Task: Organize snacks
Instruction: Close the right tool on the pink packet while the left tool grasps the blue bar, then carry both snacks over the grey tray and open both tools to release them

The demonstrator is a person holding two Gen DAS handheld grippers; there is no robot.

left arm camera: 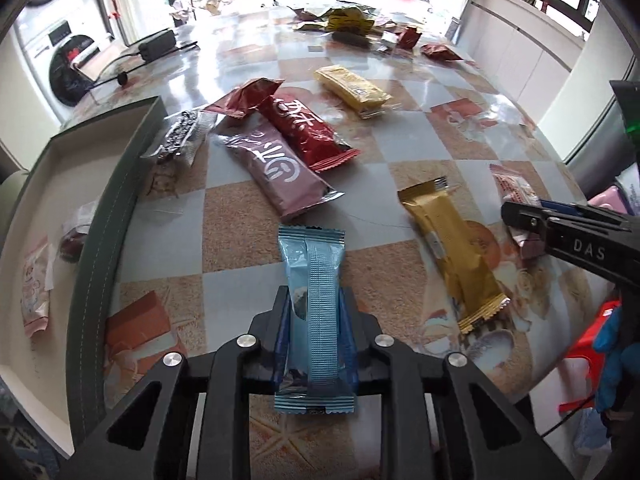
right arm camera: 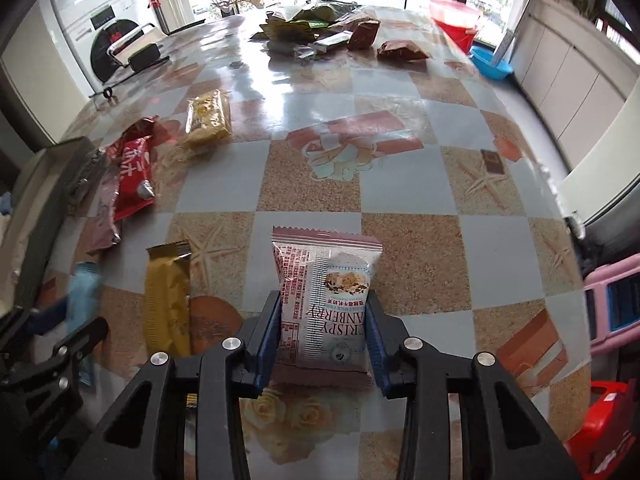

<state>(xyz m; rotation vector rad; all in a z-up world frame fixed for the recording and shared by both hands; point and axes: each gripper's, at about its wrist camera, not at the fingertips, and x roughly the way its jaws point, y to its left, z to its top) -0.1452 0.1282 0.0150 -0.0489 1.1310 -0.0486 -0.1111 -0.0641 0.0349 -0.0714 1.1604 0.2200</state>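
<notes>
Daylight from far windows, tabletop glare, fisheye-warped blurred edges.

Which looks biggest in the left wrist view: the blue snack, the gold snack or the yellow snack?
1. blue snack, though it sits closest to the camera
2. gold snack, a near tie with blue
3. yellow snack, smallest-looking, but farthest away

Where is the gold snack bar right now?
On the table, between the two grippers: right of the blue bar in the left wrist view, the gold bar lies untouched.

blue wrapper [right arm camera: 85,292] blurred, box [left arm camera: 100,216] cut off
</notes>
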